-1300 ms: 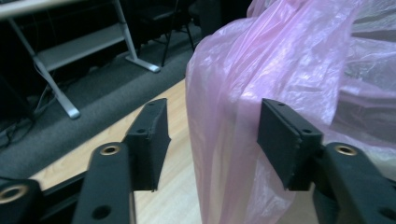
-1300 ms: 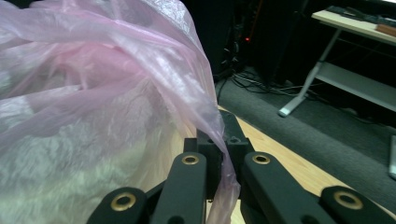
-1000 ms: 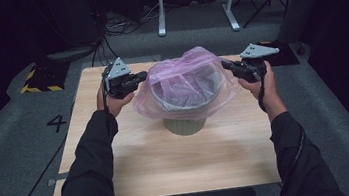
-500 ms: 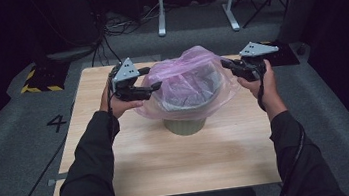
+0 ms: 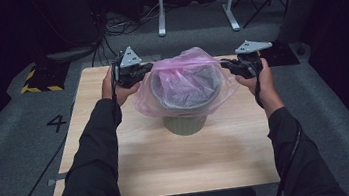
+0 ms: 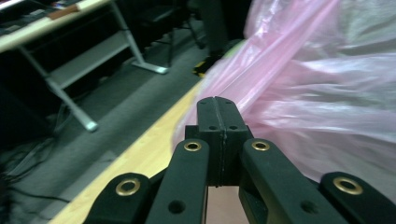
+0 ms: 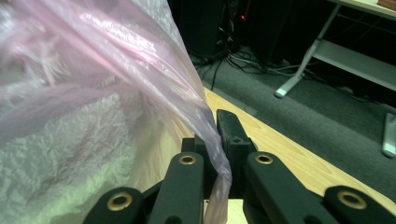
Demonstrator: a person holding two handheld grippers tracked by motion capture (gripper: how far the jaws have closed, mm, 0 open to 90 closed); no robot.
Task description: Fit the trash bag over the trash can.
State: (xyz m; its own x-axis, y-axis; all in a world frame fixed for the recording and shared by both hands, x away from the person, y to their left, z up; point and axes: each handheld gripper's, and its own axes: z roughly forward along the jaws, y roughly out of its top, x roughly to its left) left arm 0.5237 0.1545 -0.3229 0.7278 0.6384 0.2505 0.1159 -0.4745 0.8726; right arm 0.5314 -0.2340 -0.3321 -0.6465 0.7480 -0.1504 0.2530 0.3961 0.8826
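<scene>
**Right gripper has the liner, left has come off it**

Right gripper (image 7: 219, 140) is clamped on the pink bag (image 5: 180, 79) edge, draped over the grey bin (image 5: 186, 104) mid-table (image 5: 136, 168). Left gripper (image 6: 217, 112) has just snapped closed, jaws meeting with no film between them. Re-pinch the left rim, then pull both sides down evenly; don't tip the bin.

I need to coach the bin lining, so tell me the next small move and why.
Probably reopen the left hand-held gripper and re-grab the pink bag: its jaws look shut on nothing beside the film, having just opened and closed. The right hand-held gripper pinches the bag's edge, and the bag drapes over the bin.
</scene>
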